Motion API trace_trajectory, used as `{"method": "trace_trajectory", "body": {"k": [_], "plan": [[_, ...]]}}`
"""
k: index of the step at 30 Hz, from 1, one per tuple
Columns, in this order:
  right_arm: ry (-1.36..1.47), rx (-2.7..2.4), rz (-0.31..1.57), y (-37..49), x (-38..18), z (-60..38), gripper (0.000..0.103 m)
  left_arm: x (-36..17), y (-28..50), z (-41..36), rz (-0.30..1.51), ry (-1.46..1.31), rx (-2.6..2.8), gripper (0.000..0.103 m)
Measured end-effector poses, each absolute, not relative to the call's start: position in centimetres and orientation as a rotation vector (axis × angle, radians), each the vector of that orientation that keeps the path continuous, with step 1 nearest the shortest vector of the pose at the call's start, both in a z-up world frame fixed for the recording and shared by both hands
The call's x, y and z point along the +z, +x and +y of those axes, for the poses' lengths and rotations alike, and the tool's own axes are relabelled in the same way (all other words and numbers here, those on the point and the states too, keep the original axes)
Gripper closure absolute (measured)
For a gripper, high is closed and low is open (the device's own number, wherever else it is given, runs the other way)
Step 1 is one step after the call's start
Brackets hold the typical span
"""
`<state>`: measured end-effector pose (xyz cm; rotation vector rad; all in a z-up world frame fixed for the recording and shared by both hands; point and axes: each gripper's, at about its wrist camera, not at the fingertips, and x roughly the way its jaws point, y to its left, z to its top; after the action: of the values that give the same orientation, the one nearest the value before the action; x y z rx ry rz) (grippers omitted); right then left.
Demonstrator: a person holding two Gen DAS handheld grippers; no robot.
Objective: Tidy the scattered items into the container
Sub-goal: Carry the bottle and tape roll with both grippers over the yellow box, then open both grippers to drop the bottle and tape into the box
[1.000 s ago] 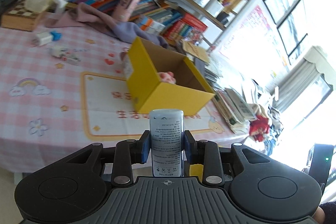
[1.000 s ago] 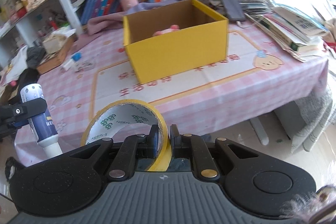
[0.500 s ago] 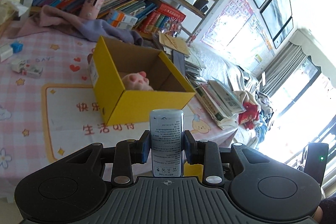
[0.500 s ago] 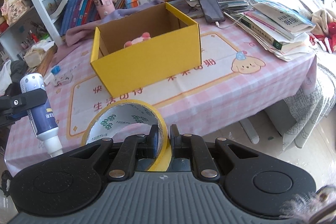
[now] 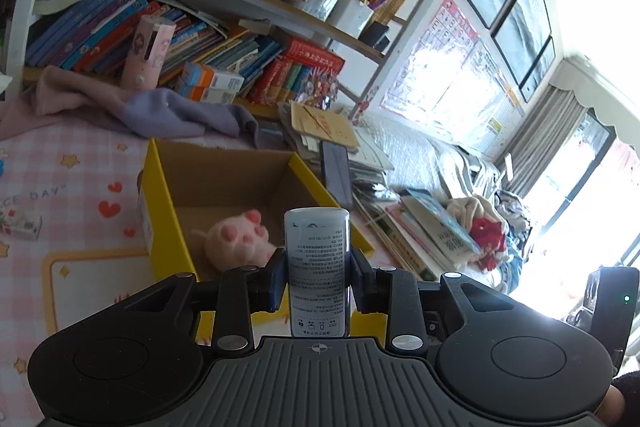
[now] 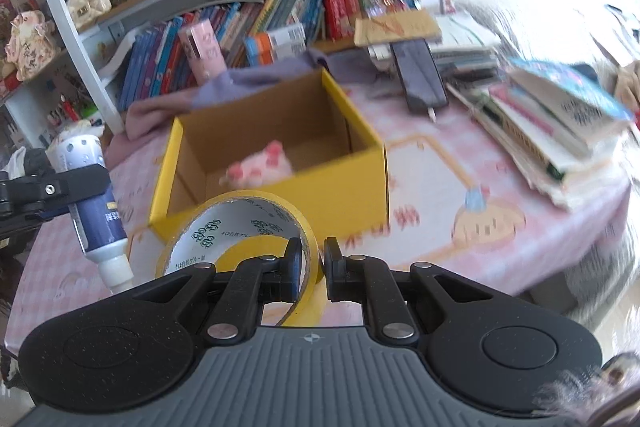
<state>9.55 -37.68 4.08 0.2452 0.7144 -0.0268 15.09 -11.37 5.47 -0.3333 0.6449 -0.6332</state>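
Both loads were at the delivery step: the left tool (image 5: 318,277) gripped an upright bottle (image 5: 318,267), the right tool (image 6: 312,267) pinched a tape roll (image 6: 240,223), each just short of the yellow box (image 6: 276,203) ahead on the desk (image 6: 432,187). Next, each needed carrying over the rim before letting go.

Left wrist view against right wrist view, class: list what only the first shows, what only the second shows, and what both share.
Only the left wrist view shows the curtains and the bottle's printed back label.

Only the right wrist view shows the yellow tape roll pinched by the right gripper, the bottle's white cap pointing down, and a pearl-handled handbag.

Both show the yellow box holding a pink plush toy, the bottle clamped in the left gripper, and a phone.
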Motion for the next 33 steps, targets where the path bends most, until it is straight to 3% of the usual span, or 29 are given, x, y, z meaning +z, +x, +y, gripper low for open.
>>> {"method": "trace_trajectory", "body": {"k": [10,17,33], "plan": [[0.176,0.126,0.656,17.8,5.4,-40.9,0.092,6.9,19.3,-14.3,0.571,-0.321,-0.476,0.072],[0.126,0.212,0.651,24.1,4.3,-41.9,0.092,4.8,22.9,-16.7,0.638,-0.241,-0.341,0.072],[-0.029,0.369,0.874,38.2,-1.4,-36.7,0.091,-0.3,27.0,-19.1,0.813,-0.142,-0.196,0.072]]}}
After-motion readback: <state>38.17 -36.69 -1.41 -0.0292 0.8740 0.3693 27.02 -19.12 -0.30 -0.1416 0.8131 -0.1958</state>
